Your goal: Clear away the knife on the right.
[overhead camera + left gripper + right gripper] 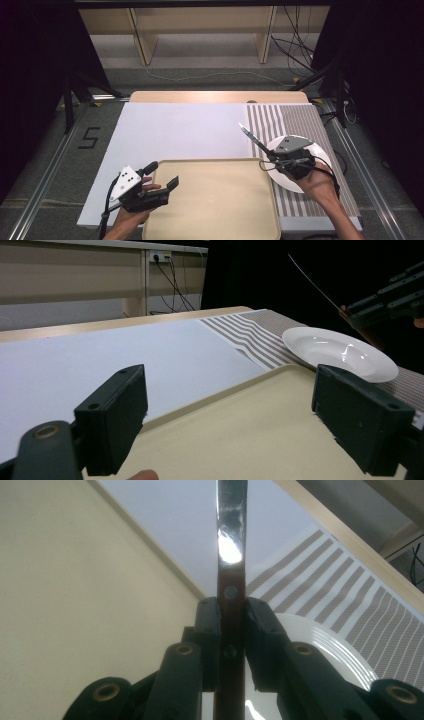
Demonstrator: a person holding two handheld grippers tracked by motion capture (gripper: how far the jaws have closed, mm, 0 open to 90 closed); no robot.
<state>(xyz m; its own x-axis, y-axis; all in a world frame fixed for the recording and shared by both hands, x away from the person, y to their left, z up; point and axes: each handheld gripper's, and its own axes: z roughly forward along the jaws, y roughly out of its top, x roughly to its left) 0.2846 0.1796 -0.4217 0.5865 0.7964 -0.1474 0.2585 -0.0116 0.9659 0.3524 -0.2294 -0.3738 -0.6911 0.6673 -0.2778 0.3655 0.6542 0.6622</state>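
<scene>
Pinching a glossy steel knife (231,540) by its wooden handle, the right hand-held gripper (232,625) hangs above a smooth white plate (320,152).

Glossy metal knife blade (231,525), brown wooden handle (230,630), glossy white plate (340,351), matt beige plastic tray (215,200), striped woven cloth mat (295,122)

I see a wooden table (215,96) under a white sheet (175,135), with a striped mat (300,120) along its right side. A beige tray (215,200) sits near me; a white plate (320,152) is on the mat.
</scene>
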